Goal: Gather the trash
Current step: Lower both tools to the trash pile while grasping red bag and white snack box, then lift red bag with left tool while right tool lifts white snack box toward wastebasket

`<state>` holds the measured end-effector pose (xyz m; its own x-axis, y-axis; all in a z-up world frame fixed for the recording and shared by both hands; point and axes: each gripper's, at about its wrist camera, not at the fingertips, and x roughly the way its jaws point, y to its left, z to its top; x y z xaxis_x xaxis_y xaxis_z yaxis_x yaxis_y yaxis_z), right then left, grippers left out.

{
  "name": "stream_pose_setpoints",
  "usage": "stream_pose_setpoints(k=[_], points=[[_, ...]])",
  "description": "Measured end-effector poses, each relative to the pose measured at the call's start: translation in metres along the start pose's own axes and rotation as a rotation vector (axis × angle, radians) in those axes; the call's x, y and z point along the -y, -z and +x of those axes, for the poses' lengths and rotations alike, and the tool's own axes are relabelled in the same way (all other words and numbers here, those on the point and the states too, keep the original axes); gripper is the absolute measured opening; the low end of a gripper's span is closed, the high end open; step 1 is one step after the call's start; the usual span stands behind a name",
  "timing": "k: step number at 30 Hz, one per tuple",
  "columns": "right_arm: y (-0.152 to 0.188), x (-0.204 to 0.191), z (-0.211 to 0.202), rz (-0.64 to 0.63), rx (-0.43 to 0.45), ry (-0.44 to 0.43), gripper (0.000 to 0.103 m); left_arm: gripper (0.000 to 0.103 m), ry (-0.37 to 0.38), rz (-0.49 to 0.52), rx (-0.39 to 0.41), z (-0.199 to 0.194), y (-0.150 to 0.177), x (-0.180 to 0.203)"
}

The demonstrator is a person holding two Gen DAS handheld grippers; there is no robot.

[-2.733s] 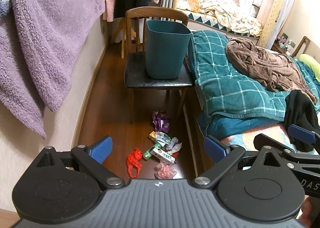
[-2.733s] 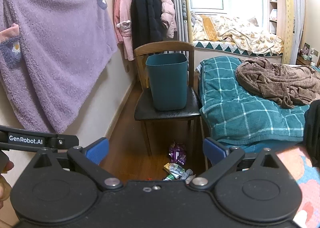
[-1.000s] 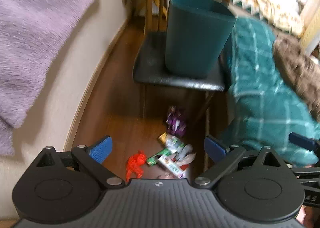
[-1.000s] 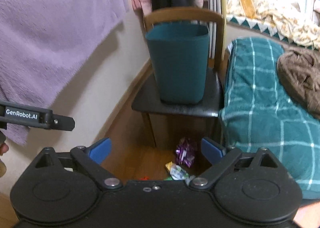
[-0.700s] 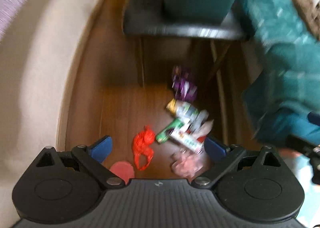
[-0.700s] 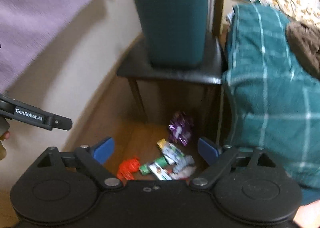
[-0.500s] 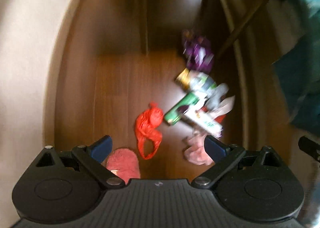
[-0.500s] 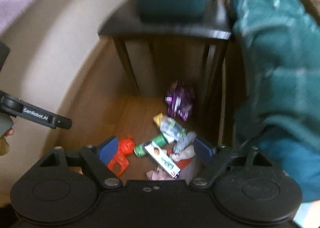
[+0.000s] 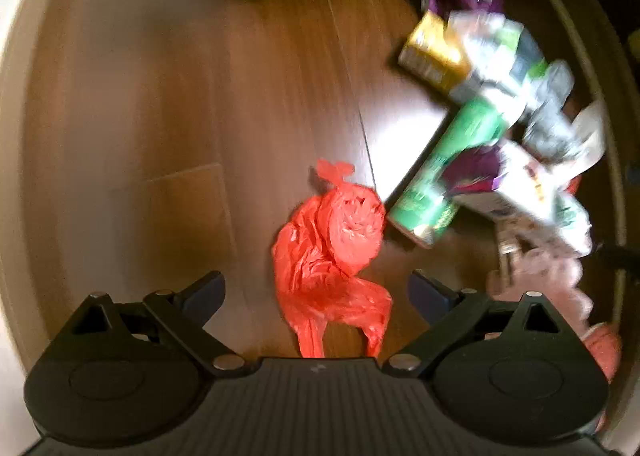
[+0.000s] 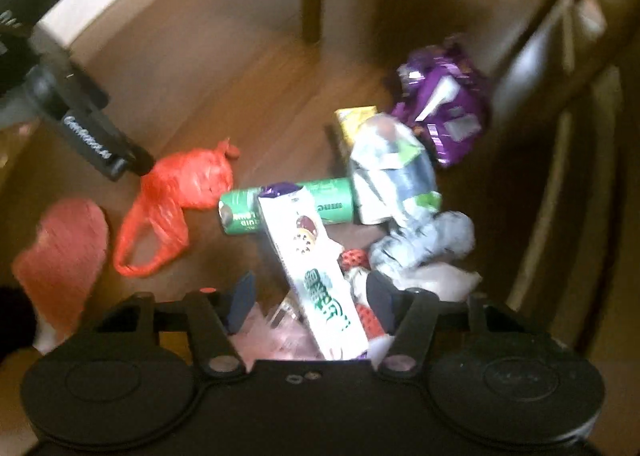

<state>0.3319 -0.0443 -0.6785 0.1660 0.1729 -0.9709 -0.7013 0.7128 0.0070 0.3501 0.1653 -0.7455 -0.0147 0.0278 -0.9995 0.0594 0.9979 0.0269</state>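
Two tongs hover spread wide: left tongs point(image 9: 316, 292) straddle the knotted red plastic bag point(image 9: 334, 256) on the floor, right tongs point(image 10: 310, 296) straddle the white snack box point(image 10: 316, 276). Each should lower fully before pinching, mid-body.

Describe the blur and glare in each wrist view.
Left wrist view: motion blur smears the cartons; glare whitens the floor beside the red bag, which stays fairly sharp. Right wrist view: softer blur throughout, the white box readable, the purple wrapper and chair legs streaked.
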Motion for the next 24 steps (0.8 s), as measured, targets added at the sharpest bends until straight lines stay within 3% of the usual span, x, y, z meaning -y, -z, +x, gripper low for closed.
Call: stream_pose_setpoints(k=[7, 14, 16, 22, 24], points=[[-0.001, 0.006, 0.074, -0.147, -0.028, 0.0, 0.056, 0.096, 0.001, 0.082, -0.02, 0.066, -0.004, 0.001], [0.0, 0.009, 0.1, -0.161, -0.063, -0.008, 0.043, 0.066, 0.04, 0.052, -0.049, 0.085, -0.01, -0.003], [0.0, 0.009, 0.1, -0.156, -0.054, 0.001, 0.042, 0.045, 0.033, 0.055, -0.044, 0.083, -0.01, 0.0], [-0.001, 0.007, 0.087, -0.099, -0.029, 0.034, 0.036, 0.035, 0.003, 0.053, -0.027, 0.069, -0.01, 0.006], [-0.003, 0.005, 0.079, -0.093, -0.026, 0.046, 0.029, 0.033, -0.008, 0.056, -0.016, 0.059, -0.007, 0.008]])
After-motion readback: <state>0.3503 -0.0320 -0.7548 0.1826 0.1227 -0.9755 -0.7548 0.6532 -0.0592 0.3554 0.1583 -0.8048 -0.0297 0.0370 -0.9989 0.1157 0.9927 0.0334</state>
